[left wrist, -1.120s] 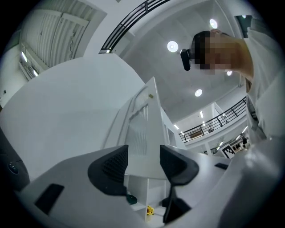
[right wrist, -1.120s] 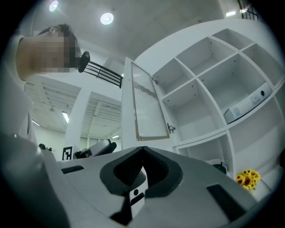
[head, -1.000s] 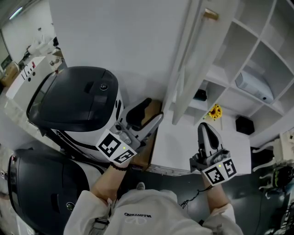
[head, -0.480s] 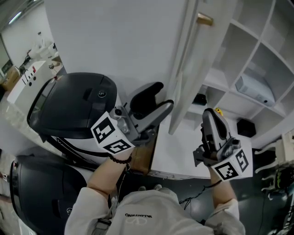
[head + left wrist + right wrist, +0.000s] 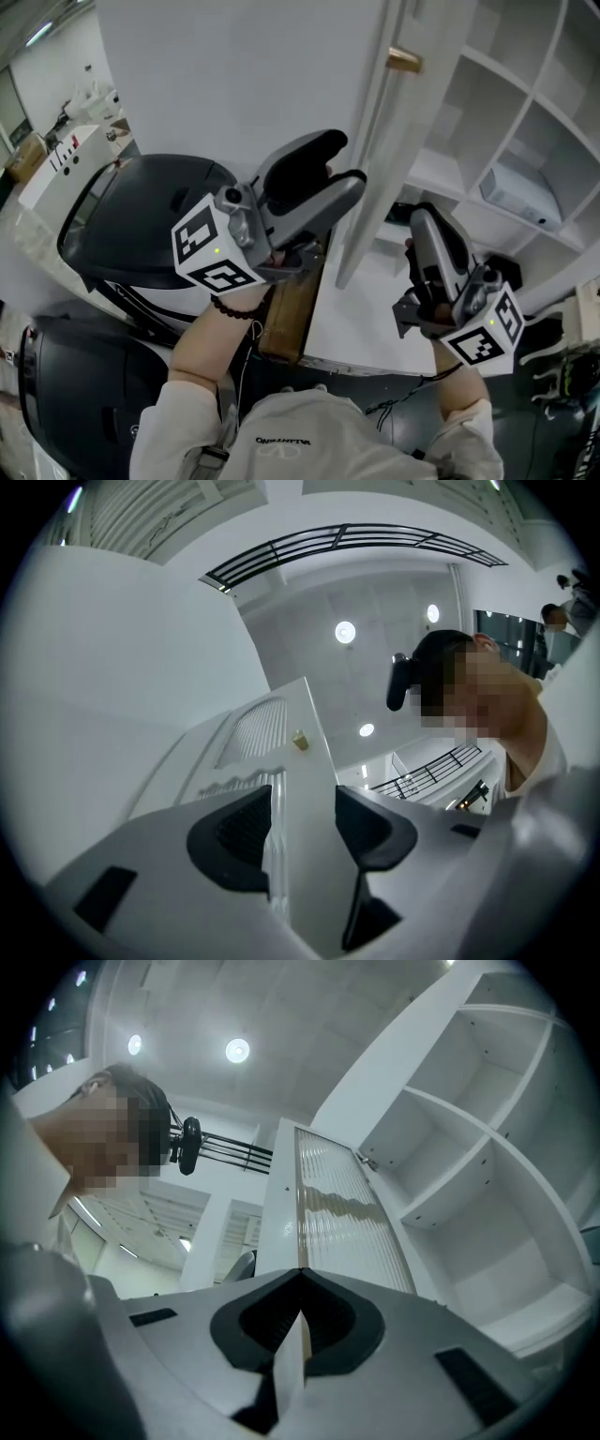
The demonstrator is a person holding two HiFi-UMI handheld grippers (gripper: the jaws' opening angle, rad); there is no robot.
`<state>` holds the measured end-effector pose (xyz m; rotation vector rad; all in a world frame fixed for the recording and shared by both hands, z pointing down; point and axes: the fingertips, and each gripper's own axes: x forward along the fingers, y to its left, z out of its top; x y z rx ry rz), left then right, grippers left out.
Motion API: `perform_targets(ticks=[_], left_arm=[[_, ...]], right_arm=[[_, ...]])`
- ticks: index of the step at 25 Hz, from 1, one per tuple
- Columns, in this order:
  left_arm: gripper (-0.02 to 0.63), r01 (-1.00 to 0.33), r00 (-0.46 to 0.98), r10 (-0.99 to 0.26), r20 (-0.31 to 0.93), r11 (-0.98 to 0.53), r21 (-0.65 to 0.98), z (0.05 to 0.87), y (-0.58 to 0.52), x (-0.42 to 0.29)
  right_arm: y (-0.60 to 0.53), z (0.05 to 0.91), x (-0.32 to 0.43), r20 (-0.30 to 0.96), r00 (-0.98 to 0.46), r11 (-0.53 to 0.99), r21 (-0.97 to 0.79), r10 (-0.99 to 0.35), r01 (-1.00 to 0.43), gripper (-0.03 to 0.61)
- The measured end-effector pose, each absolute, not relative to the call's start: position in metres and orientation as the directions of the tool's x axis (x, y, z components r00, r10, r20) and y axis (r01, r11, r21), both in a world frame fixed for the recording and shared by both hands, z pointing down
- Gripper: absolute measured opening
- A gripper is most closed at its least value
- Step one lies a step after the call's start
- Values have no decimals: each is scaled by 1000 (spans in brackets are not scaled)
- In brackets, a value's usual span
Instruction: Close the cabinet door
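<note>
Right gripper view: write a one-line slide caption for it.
Right gripper, tongs together, aims up along the open cabinet door, with white shelves beside it.

Barely any print to read here
One small white line on the shirt, upside down to the camera, seemingly VALENTINO; dark marks on the box at far left, too small to read; cubes on the left gripper and right gripper show only black-and-white square markers, no letters.
</note>
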<state>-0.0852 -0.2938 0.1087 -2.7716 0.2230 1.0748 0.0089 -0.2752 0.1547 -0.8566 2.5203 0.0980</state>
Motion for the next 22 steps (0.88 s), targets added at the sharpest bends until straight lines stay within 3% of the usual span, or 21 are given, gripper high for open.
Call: perform_targets(ticks=[22], left_arm=[[182,-33,721,84,-687,-987,-155,27,-291,-73]], right_arm=[[-262,77,-11,-497,-760,860,51,-419,-508,9]])
